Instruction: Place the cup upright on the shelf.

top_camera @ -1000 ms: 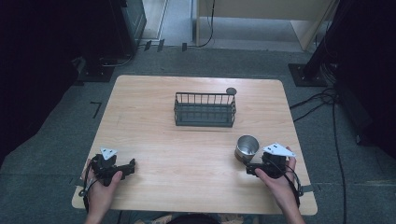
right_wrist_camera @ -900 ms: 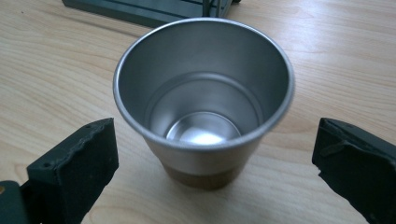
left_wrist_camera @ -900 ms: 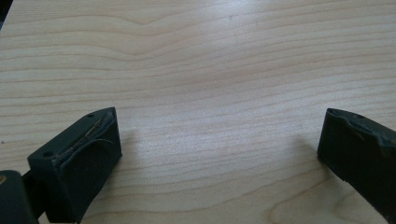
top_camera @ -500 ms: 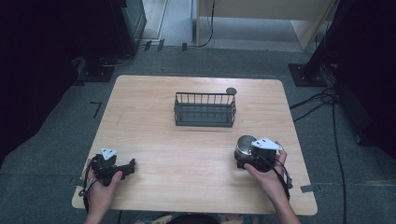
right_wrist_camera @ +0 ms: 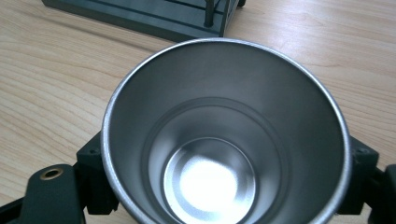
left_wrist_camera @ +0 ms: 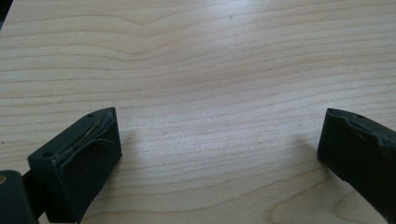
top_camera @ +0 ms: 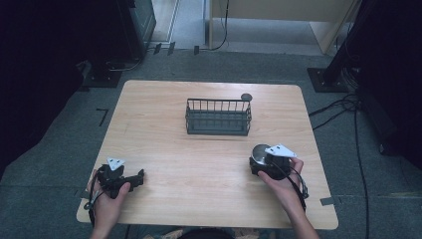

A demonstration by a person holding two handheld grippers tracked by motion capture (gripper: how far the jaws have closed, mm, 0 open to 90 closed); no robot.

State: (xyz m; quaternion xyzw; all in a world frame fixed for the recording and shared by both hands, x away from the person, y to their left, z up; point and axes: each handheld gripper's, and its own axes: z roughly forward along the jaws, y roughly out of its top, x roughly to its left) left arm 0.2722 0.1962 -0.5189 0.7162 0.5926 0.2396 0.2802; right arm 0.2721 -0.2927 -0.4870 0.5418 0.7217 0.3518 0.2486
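A steel cup [top_camera: 259,151] stands upright on the wooden table [top_camera: 199,164], front right of a dark wire basket [top_camera: 218,117]. My right gripper [top_camera: 261,160] has just been closing and is now shut on the cup. In the right gripper view the black fingers [right_wrist_camera: 95,175] press the cup [right_wrist_camera: 224,140] from both sides below its rim, and its shiny inside is empty. My left gripper [top_camera: 135,178] rests near the table's front left. Its jaws stand wide apart in the left gripper view, where the left gripper [left_wrist_camera: 219,149] has nothing but bare wood between them.
The basket [right_wrist_camera: 140,14] looks empty and sits mid-table just beyond the cup. A small dark round object [top_camera: 246,97] stands at its back right corner. Cables [top_camera: 343,107] and dark equipment lie on the floor to the right of the table.
The right hand moved left up to the cup and its jaws closed around it. The left hand and gripper stayed where they were.
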